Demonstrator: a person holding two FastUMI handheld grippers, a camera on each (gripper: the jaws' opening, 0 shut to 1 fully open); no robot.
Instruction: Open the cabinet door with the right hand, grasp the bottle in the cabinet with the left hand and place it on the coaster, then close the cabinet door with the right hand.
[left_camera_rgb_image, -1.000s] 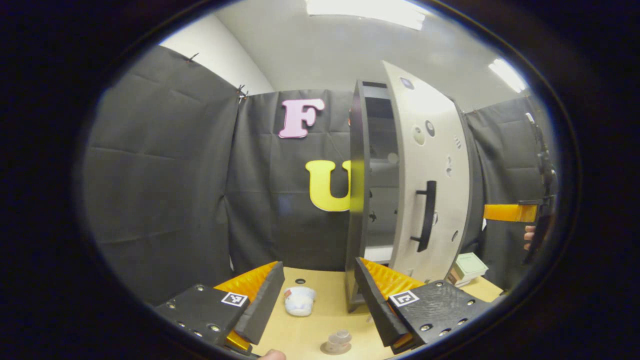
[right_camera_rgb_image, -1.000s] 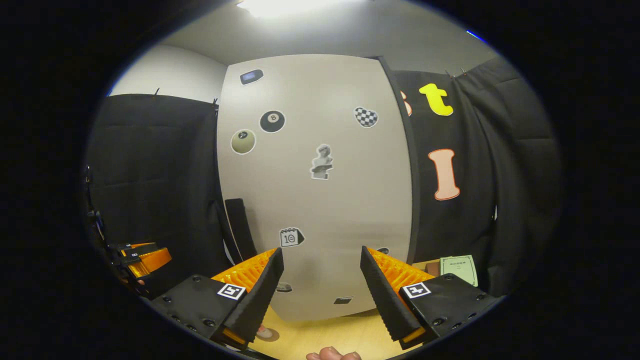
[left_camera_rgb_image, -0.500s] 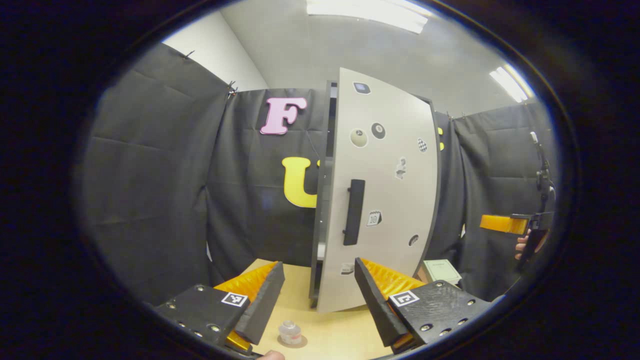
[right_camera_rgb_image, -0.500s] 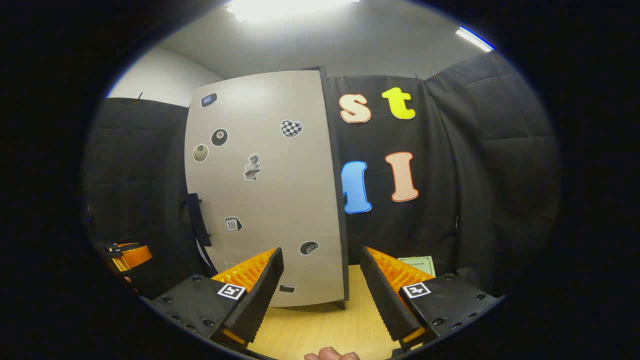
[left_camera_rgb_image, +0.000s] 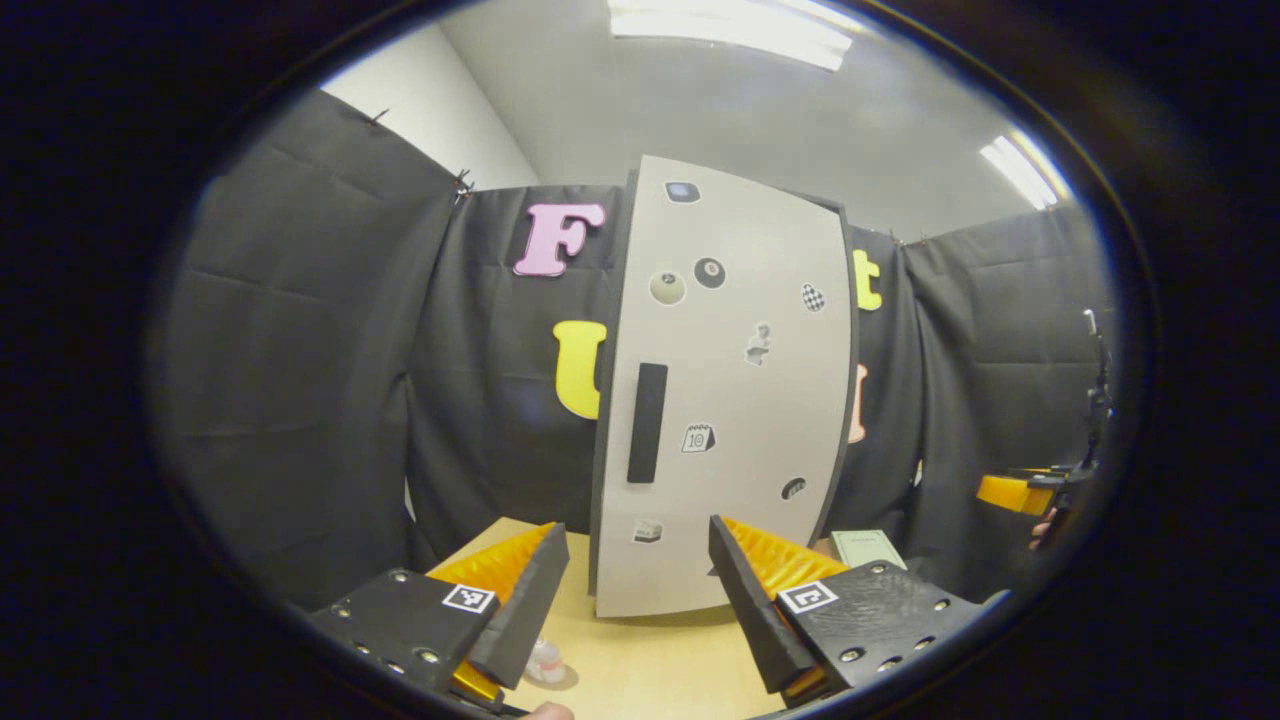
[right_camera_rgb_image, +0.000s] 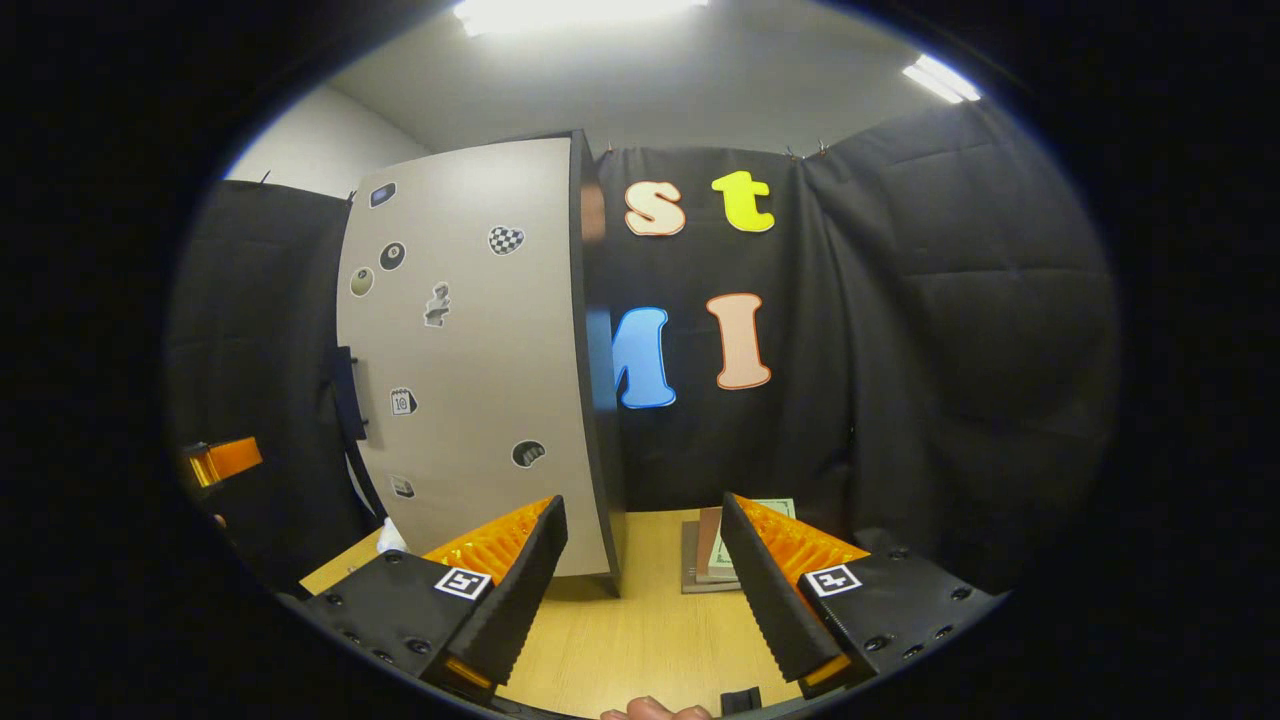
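The tall grey cabinet (left_camera_rgb_image: 740, 380) stands at the back of the wooden table (left_camera_rgb_image: 650, 670), its sticker-covered door shut flush and its black handle (left_camera_rgb_image: 647, 422) on the left side. A small clear bottle (left_camera_rgb_image: 545, 662) stands upright low on the table, seemingly on a round coaster, half hidden behind my left finger. My left gripper (left_camera_rgb_image: 640, 610) is open and holds nothing, well short of the cabinet. My right gripper (right_camera_rgb_image: 640, 590) is open too, off the cabinet's (right_camera_rgb_image: 470, 350) right corner. In the left gripper view it (left_camera_rgb_image: 1015, 492) hangs at the far right.
A green notebook (left_camera_rgb_image: 868, 547) lies on the table to the right of the cabinet, seen as a small stack (right_camera_rgb_image: 715, 550) in the right gripper view. Something white (right_camera_rgb_image: 390, 538) sits near the cabinet's foot. The black cloth wall surrounds the table.
The cabinet door has swung from open to shut. My right gripper has drawn back and turned to the right. The left view has pulled back, so the bottle now sits lower in it.
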